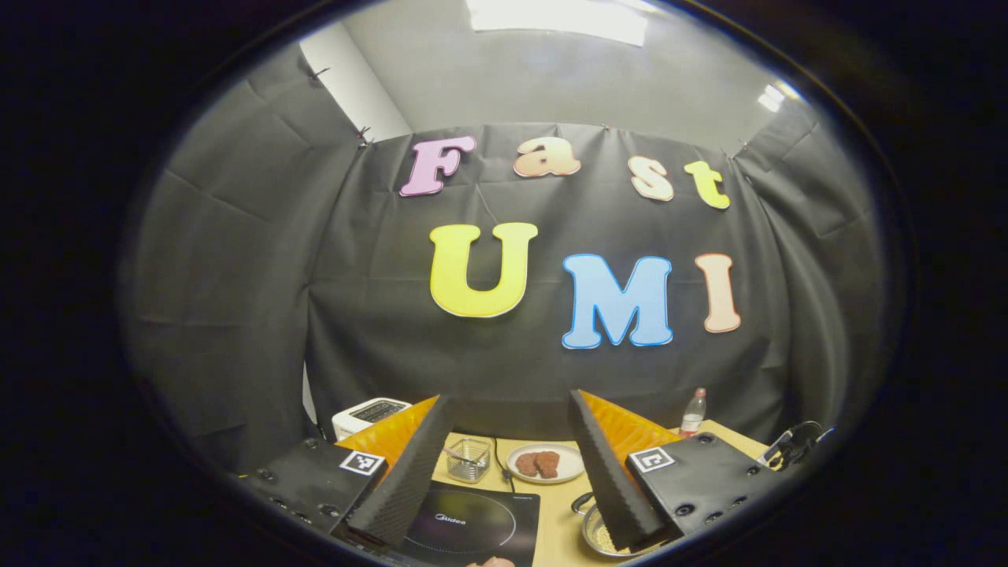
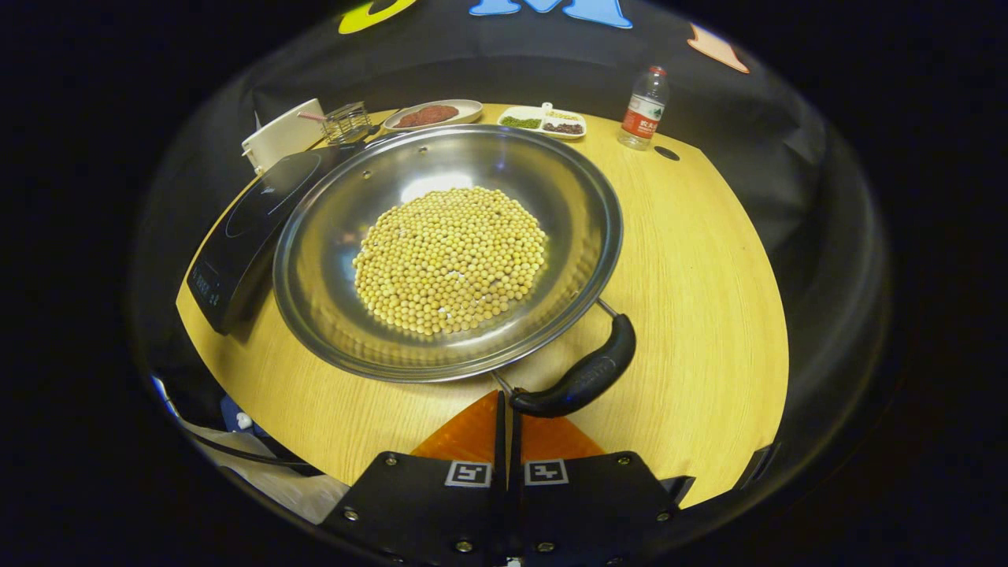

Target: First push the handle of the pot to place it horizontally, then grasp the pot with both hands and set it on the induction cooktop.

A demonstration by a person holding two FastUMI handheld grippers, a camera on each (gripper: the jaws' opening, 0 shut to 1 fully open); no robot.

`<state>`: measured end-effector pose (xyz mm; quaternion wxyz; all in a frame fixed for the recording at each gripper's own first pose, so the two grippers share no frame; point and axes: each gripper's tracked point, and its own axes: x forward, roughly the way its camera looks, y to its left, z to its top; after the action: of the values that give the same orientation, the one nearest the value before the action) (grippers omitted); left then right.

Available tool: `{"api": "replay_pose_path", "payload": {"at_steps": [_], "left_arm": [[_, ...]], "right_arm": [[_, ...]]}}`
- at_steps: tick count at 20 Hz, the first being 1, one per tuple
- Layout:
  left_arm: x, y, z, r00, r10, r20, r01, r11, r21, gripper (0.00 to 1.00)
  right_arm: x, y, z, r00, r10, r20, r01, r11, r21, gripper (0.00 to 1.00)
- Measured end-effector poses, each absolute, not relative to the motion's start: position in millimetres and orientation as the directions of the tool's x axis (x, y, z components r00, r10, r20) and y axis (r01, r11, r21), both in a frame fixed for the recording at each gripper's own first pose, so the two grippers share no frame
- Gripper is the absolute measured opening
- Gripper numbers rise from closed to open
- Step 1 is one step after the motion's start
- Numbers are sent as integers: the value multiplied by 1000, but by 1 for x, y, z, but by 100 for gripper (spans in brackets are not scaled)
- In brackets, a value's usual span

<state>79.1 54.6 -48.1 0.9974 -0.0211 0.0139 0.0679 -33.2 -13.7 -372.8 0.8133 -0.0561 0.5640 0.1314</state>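
- My right tool (image 2: 508, 409) has its fingers pressed together on nothing, tips just beside the pot's handle (image 2: 579, 382).
- My left tool (image 1: 504, 472) is spread wide, raised.
- The pot (image 2: 315, 260) of beans rests on the counter (image 2: 693, 260), touching the induction cooktop (image 2: 244, 228).

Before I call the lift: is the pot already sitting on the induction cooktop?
No: in the right gripper view the pot rests on the wooden table beside the induction cooktop.

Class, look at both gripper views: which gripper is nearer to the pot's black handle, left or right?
Right. The right gripper, fingers closed, sits just at the pot handle. The left gripper, open, is held above the cooktop, farther away.
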Motion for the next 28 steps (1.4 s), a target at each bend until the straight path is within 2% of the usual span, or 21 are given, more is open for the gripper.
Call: {"api": "replay_pose_path", "payload": {"at_steps": [2,14,18,22,27,28], "left_arm": [[79,53,-48,990,138,-32,-139,990,-38,97],[78,66,-51,984,174,-41,-175,984,-22,95],[78,72,-53,982,185,-44,-186,982,-17,99],[77,78,-54,980,193,-46,-194,981,-10,97],[81,83,-63,979,194,-61,-195,981,-13,94],[82,83,-65,980,191,-65,-192,981,-12,97]], "right_arm": [[-26,-19,-374,333,142,-932,-260,964,54,1],[27,-45,-377,383,79,-920,-196,981,3,1],[47,-50,-378,420,40,-907,-224,973,-61,1],[62,-52,-378,449,7,-894,-255,959,-121,1],[81,-60,-375,500,-22,-866,-164,979,-119,1],[84,-60,-374,513,-25,-858,-152,981,-119,1]]}}
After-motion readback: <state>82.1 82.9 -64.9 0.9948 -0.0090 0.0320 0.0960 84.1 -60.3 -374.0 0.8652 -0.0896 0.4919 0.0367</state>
